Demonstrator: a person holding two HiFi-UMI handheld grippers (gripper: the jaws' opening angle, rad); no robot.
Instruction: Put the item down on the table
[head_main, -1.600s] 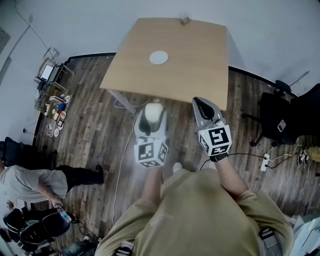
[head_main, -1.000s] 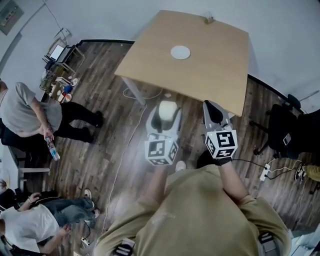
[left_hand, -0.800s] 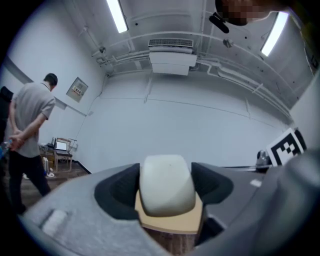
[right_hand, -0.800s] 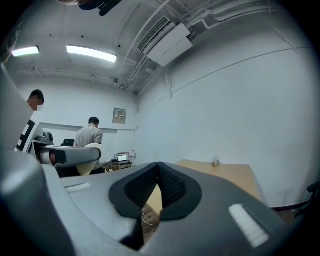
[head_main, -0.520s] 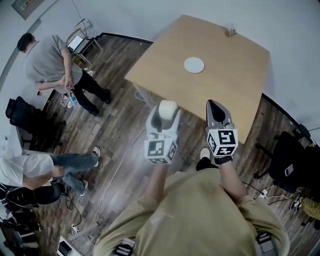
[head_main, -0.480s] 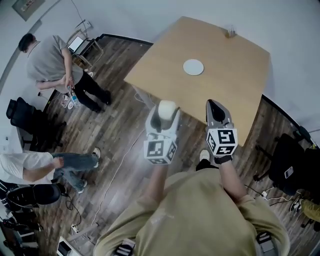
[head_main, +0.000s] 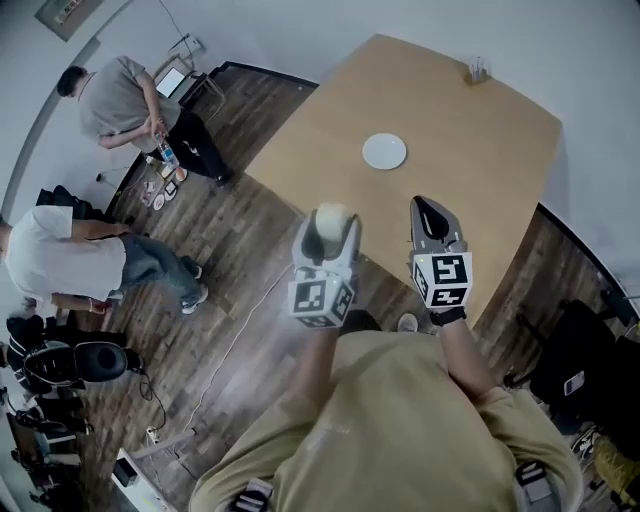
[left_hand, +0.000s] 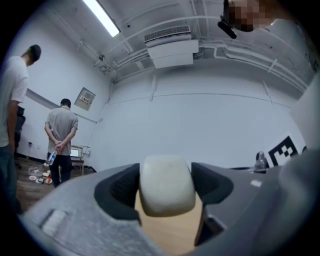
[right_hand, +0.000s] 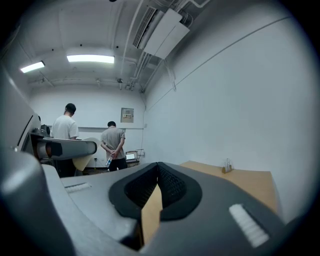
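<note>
My left gripper (head_main: 330, 222) is shut on a cream rounded block (head_main: 331, 217), held in the air at the near edge of the wooden table (head_main: 470, 190). In the left gripper view the block (left_hand: 166, 184) fills the gap between the dark jaws. My right gripper (head_main: 430, 213) is shut with nothing in it and hovers over the table's near edge, to the right of the left one. Its jaws meet at the tips in the right gripper view (right_hand: 158, 167).
A white round plate (head_main: 384, 152) lies mid-table and a small holder (head_main: 478, 70) stands at the far edge. Two people (head_main: 120, 95) stand on the wood floor at the left by chairs and floor clutter (head_main: 160, 185). White walls bound the far side.
I have stepped closer to the table: both grippers now hang at its near edge. The left gripper still holds the block. The people at the left have shifted position.
</note>
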